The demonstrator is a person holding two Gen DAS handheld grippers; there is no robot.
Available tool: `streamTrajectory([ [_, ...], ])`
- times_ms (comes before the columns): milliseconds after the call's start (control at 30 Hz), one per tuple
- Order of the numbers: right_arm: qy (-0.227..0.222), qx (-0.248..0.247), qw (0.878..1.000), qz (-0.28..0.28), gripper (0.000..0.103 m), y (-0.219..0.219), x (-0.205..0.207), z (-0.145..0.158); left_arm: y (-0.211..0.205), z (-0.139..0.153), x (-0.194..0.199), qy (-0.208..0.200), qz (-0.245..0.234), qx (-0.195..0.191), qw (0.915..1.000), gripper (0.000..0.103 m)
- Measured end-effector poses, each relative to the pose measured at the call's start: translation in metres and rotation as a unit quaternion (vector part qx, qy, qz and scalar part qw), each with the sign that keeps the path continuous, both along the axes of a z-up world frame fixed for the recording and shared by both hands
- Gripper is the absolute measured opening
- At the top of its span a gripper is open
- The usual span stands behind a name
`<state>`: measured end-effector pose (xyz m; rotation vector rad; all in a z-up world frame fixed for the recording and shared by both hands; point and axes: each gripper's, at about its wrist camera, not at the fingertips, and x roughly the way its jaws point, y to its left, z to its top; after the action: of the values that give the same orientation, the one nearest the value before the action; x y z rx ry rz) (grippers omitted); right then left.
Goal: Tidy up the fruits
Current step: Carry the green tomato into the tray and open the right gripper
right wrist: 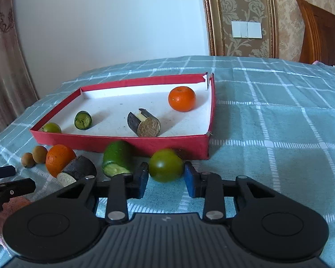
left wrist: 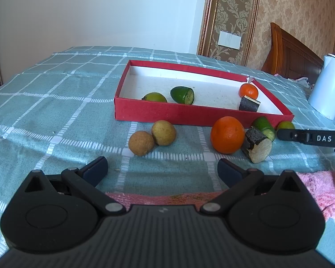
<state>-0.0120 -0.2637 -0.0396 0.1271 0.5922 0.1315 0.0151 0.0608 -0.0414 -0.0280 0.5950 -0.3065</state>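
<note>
Four pieces lie in the red box (right wrist: 122, 141); six remain outside. My right tool (right wrist: 166, 175) is clenched on the green fruit (right wrist: 166, 165); left tool (left wrist: 162, 170) released.

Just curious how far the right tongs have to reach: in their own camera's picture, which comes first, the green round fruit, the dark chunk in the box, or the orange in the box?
1. Green round fruit, between the pads.
2. Dark chunk, mid-box.
3. Orange, far right corner.

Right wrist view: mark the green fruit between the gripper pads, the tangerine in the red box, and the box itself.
green fruit (right wrist: 166, 165): right wrist view, front skin.
tangerine (right wrist: 182, 99): right wrist view, centre.
red box (right wrist: 172, 144): right wrist view, near wall.
</note>
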Motion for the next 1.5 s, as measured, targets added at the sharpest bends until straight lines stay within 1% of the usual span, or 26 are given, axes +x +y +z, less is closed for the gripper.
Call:
streamTrajectory([
  [133,-0.020,-0.002,1.000,0.007,0.034,0.003,-0.008,0.005,0.000,0.000,0.000,0.000,0.000,-0.001,1.0000,0.103],
  [267,-0.055,-0.011,0.998,0.009,0.034,0.005,-0.016,0.021,0.000,0.000,0.000,0.000,0.000,-0.001,1.0000,0.103],
  [400,-0.075,-0.035,0.997,0.002,0.034,0.007,-0.006,0.036,0.000,0.000,-0.001,0.000,0.000,-0.002,1.0000,0.103],
  [567,-0.062,-0.055,0.996,-0.008,0.034,0.008,0.029,0.036,0.001,0.000,-0.001,0.000,0.000,-0.004,1.0000,0.103],
  [733,-0.041,-0.076,0.996,-0.016,0.034,0.010,0.058,0.028,0.000,0.000,-0.001,0.000,0.000,-0.003,1.0000,0.103],
  [833,-0.031,-0.084,0.996,-0.020,0.034,0.010,0.069,0.024,0.001,0.000,-0.001,-0.001,0.001,-0.007,1.0000,0.103],
  [1000,-0.002,-0.097,0.995,-0.023,0.034,0.013,0.083,0.011,0.001,0.000,0.000,0.000,0.002,-0.010,1.0000,0.103],
  [1267,0.000,-0.119,0.993,-0.016,0.033,0.022,0.086,0.004,0.001,0.000,0.000,0.000,0.002,-0.009,1.0000,0.103],
  [1500,0.000,-0.118,0.993,-0.014,0.033,0.022,0.086,0.005,-0.002,0.000,0.000,0.000,0.003,0.000,1.0000,0.103],
])
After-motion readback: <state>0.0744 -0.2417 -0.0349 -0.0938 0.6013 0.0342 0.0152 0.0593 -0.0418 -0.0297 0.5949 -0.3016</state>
